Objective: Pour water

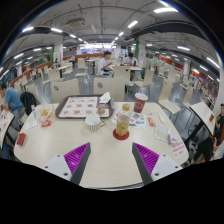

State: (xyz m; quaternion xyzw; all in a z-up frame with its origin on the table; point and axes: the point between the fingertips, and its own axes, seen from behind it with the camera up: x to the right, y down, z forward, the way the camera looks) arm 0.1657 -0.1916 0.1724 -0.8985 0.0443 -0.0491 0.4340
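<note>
**Gripper poised short of the table's drinkware, nothing in hand yet**

From where I stand, the gripper [112, 158] hangs over the near edge of a pale round table [105, 165], its two fingers spread wide with the magenta pads [77, 155] facing each other across bare tabletop. Nothing is between them.

Just beyond the fingers, roughly centred between them, stands a clear pitcher-like vessel [122, 123] with amber liquid, sitting on a small red base. Just beside it to the left is a white cup [93, 123]. Further back right stands a red-and-white paper cup [140, 102], and behind the white cup lies a red-rimmed tray [82, 107]. A further drink container [44, 115] sits at the table's far left; I cannot make out what it holds.

My reading is that this is the approach step: pouring has not begun and the vessel to pour from is not yet grasped. The next move likely calls for advancing the open fingers forward so the pitcher sits between the pads, then closing squarely on its body, taking care not to nudge the white cup next to it. Which cup is meant to receive the water I cannot tell.
</note>
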